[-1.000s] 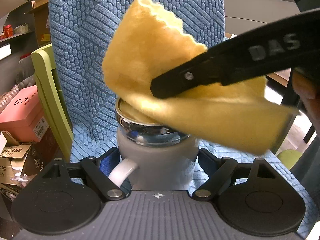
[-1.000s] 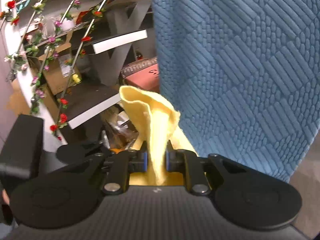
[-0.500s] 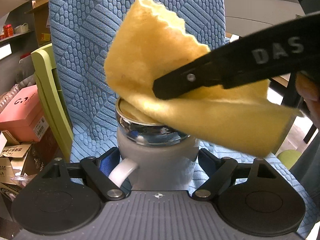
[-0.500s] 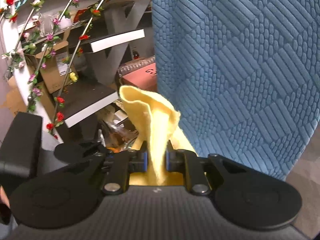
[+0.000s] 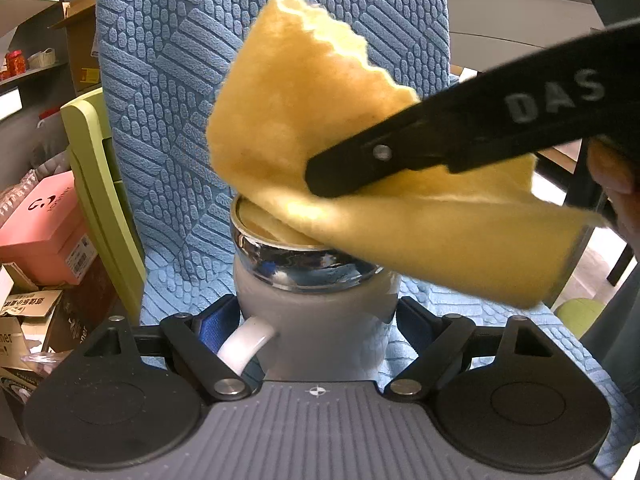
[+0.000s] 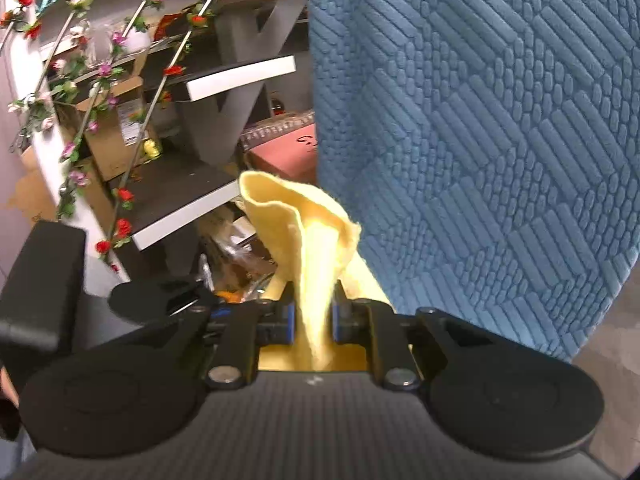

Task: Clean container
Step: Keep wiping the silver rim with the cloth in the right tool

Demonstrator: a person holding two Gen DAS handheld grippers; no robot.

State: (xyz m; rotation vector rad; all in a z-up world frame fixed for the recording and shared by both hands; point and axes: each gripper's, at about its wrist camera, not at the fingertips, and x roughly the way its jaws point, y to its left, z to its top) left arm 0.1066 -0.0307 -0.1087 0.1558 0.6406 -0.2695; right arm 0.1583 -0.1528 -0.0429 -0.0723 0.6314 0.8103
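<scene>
Grey mug [image 5: 316, 328] with chrome rim gripped across body by left tool [image 5: 316, 320], handle turned left. Yellow cloth [image 5: 320, 152] clamped in closed right tool [image 6: 314, 320], one fold tucked into mug mouth. Blue textured chair cover [image 5: 168, 120] seen behind mug.

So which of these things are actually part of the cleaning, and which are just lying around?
Part of the job:
- grey mug, held by the left gripper
- yellow cloth, pinched in the right gripper, tucked into the mug's mouth

Just lying about:
- blue chair cover
- pink box
- flower garlands
- cardboard boxes
</scene>
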